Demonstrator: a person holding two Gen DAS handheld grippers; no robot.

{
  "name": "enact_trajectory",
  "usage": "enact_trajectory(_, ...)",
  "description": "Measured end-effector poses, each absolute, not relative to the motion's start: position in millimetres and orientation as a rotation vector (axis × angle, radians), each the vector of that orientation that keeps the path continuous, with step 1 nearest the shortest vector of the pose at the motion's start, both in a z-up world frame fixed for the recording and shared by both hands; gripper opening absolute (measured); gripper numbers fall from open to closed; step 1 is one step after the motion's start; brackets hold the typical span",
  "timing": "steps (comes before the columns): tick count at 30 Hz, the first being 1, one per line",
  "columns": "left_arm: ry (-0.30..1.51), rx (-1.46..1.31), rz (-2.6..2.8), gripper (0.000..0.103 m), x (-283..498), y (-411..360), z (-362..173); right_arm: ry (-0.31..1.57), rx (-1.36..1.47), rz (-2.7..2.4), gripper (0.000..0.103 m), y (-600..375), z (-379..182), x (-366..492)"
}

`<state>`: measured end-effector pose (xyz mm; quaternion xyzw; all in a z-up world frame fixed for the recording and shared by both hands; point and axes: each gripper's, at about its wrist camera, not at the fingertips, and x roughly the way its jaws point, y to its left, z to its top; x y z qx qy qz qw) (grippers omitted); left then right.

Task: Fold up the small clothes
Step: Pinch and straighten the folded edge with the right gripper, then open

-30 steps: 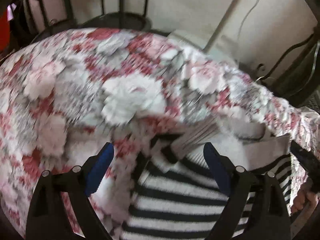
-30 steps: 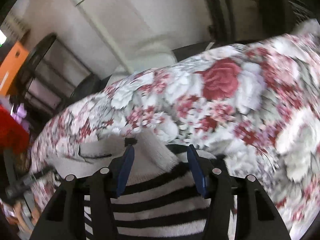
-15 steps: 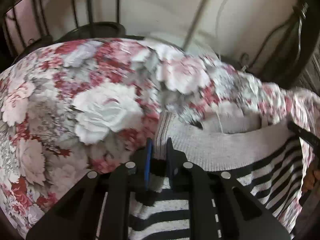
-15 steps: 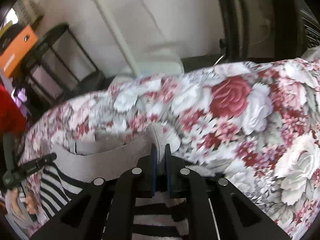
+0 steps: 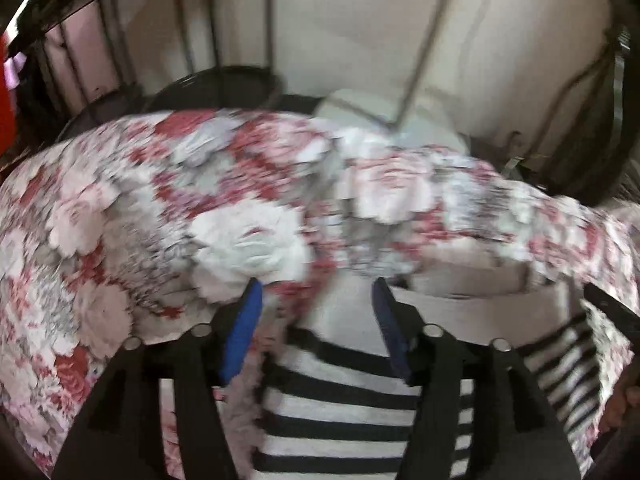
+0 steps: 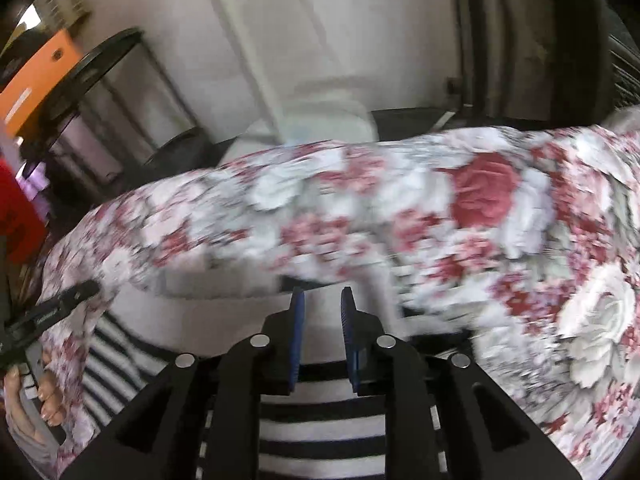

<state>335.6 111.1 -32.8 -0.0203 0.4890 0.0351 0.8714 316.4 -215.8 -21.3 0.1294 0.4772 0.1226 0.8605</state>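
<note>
Left wrist view first: the left gripper [image 5: 316, 320] is letting go, jaws opening, blue pads clear of the striped sweater [image 5: 340, 412], whose pale band sits between them on the floral bedspread [image 5: 160, 216]. Good practice here, I'd say, is to lift straight off so the released edge stays flat. Beyond the sweater, a dark metal rack [image 5: 216, 80] stands against a pale wall [image 5: 360, 20]; everything is motion-blurred. Over to the right wrist view: the right gripper [image 6: 322, 320] has a narrow gap, jaws opening, cloth between the pads, but whether they press on it I cannot tell. The sweater [image 6: 320, 432] lies directly beneath. Left of it, a hand [image 6: 36, 392] grips the other tool; farther left, an orange box [image 6: 36, 80] tops a shelf.
</note>
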Motion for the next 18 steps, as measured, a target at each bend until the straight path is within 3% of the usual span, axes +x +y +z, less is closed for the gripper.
enact_trajectory(3, 1.085, 0.017, -0.018, 0.077, 336.3, 81.1, -49.9, 1.052, 0.266, 0.35, 0.023, -186.4, -28.8, 311.3)
enact_trajectory(5, 1.18, 0.125, -0.001, 0.084, 337.6, 60.7, -82.4, 1.1, 0.242, 0.367, 0.035, -171.9, -44.0, 308.8)
enact_trajectory(10, 1.156, 0.356, 0.097, 0.09, 326.1, 30.3, -112.6, 1.161, 0.167, 0.353, 0.037, -156.1, -74.2, 305.0)
enact_trajectory(18, 1.167, 0.213, 0.056, 0.09, 330.4, 47.5, -92.7, 1.157, 0.182, 0.33, 0.037, -155.1, -61.3, 302.3)
